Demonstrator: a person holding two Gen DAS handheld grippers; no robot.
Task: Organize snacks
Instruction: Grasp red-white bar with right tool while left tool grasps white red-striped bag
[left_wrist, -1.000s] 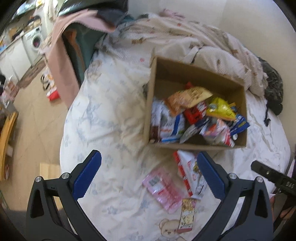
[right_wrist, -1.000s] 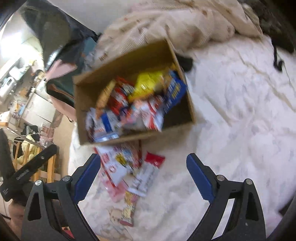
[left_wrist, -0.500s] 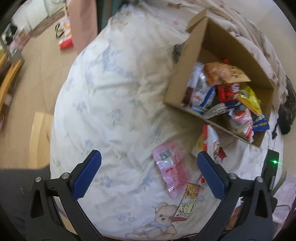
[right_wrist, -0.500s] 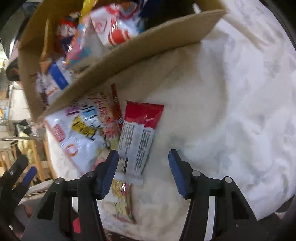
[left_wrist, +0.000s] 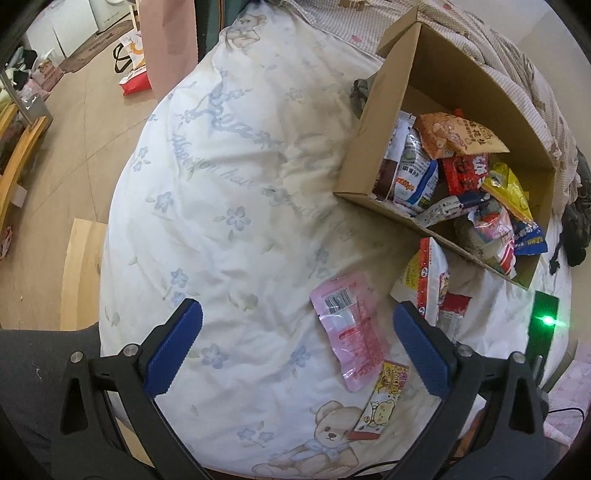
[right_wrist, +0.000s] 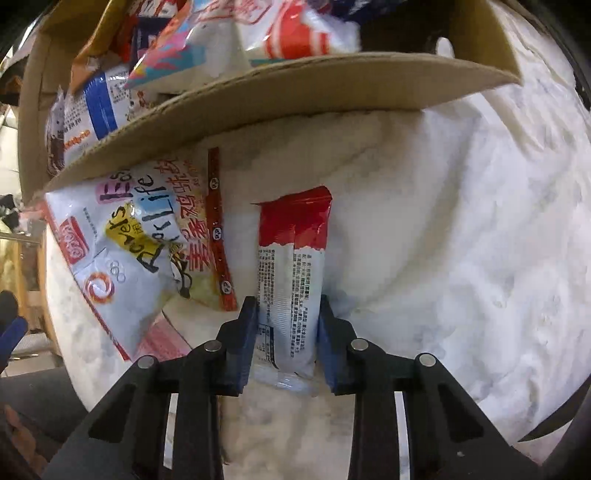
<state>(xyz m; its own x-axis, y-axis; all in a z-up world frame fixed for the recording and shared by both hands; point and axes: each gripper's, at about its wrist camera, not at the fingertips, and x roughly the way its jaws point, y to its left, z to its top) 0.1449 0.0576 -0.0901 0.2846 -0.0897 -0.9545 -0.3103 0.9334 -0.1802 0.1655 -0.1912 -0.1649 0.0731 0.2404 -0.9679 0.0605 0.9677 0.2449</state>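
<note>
On the white floral bed quilt (left_wrist: 229, 192), the left tool (left_wrist: 295, 350) gapes wide and empty above a pink flat foil pouch (left_wrist: 349, 332). A small yellow bear-print packet (left_wrist: 380, 406) and a large white noodle bag (right_wrist: 129, 254) also lie loose. The right tool (right_wrist: 286, 332) is closing on a red-and-white slim wrapper (right_wrist: 291, 280), apparently gripped. The brown cardboard box (left_wrist: 373, 147) (already well filled) awaits perhaps four more.

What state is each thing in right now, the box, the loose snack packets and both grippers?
Cardboard box: open, holding snacks.
Red and white packet: flat on the bedding, between the closing jaws.
Pink packet: loose on the bedding.
Right gripper: closing on the packet.
Left gripper: open, empty.
</note>
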